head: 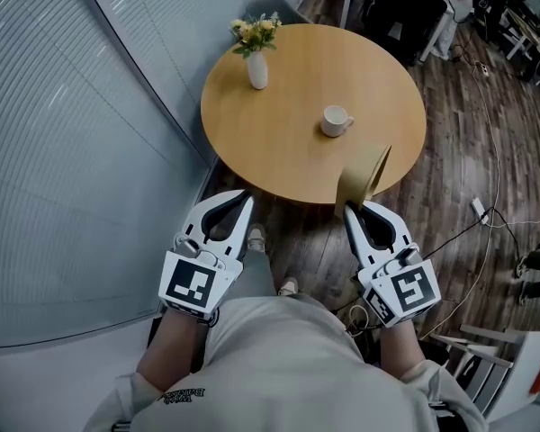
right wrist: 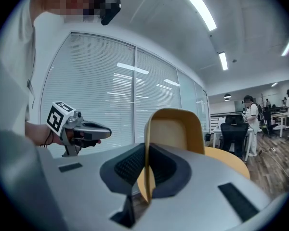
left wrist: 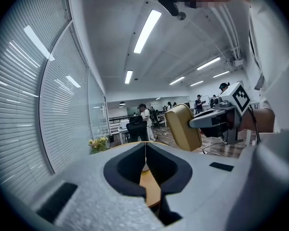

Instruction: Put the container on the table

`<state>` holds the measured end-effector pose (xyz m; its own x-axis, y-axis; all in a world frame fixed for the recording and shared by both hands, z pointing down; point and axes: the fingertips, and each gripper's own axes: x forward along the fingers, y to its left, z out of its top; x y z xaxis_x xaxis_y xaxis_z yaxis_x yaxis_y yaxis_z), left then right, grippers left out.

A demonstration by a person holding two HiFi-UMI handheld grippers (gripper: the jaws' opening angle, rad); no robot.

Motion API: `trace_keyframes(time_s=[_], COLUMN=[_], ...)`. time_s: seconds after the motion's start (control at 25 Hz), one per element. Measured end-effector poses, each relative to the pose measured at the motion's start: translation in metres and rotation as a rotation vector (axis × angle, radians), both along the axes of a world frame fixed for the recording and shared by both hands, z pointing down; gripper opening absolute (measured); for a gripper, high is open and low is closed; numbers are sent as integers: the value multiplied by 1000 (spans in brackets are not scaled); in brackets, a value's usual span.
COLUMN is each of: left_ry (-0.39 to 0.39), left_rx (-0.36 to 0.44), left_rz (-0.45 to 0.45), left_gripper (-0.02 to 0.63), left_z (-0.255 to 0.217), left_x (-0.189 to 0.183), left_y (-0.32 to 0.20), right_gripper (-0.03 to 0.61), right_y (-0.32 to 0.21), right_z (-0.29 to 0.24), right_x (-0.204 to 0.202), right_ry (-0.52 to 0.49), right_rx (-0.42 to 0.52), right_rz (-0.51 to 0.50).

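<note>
Nearest to you, your two forearms come out of the pale sweatshirt [head: 288,367], each hand holding a gripper over the dark wood floor [head: 297,241]. Your left gripper [head: 243,201] has its jaws pressed together with nothing between them, as the left gripper view shows [left wrist: 145,146]; it hangs just short of the round table's near edge. Your right gripper [head: 351,208] is clamped on the container [head: 364,174]. In the right gripper view [right wrist: 147,150] one thin wall of the tan container [right wrist: 176,129] runs edge-on between the dark pads [right wrist: 127,165], and the rest of it rises beyond the jaw tips, tilted. From the head view the container sits straight ahead of the right gripper's tips, tipped on its side and overlapping the near right rim of the table [head: 288,151]; you cannot tell whether it touches the tabletop. The two grippers are well apart, side by side. Farther along the table a white mug [head: 336,121] stands near the middle, well apart from the container, and a white vase of yellow flowers [head: 257,66] stands near the far left edge. Beyond the table a grey chair [head: 274,9] shows, and a wall of blinds [head: 72,151] curves along your left.
</note>
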<state>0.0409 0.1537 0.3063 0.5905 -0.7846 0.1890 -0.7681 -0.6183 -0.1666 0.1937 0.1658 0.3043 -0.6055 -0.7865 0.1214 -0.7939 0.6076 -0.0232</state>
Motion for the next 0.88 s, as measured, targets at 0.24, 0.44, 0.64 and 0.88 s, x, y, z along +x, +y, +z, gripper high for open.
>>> trace_keyframes(time_s=[0.24,0.44,0.64,0.88], left_ry=[29,20,-30,25], left_rx=[-32,-18,28,-9], left_rz=[12,18,8,37], left_gripper=[21,21,21,21], left_z=[5,12,7,5], left_x=[-1,-10,-20,-27], left_y=[-17,-40,-61,-96], right_gripper=[38,38,38,38], right_y=[-14,-34,-59,-96], right_z=[1,7,5,7], right_x=[-1,-11,-26,-40], right_ry=[-18,2,-15,4], right_rx=[-21,-33,-42,-55], right_rz=[15,11,0,9])
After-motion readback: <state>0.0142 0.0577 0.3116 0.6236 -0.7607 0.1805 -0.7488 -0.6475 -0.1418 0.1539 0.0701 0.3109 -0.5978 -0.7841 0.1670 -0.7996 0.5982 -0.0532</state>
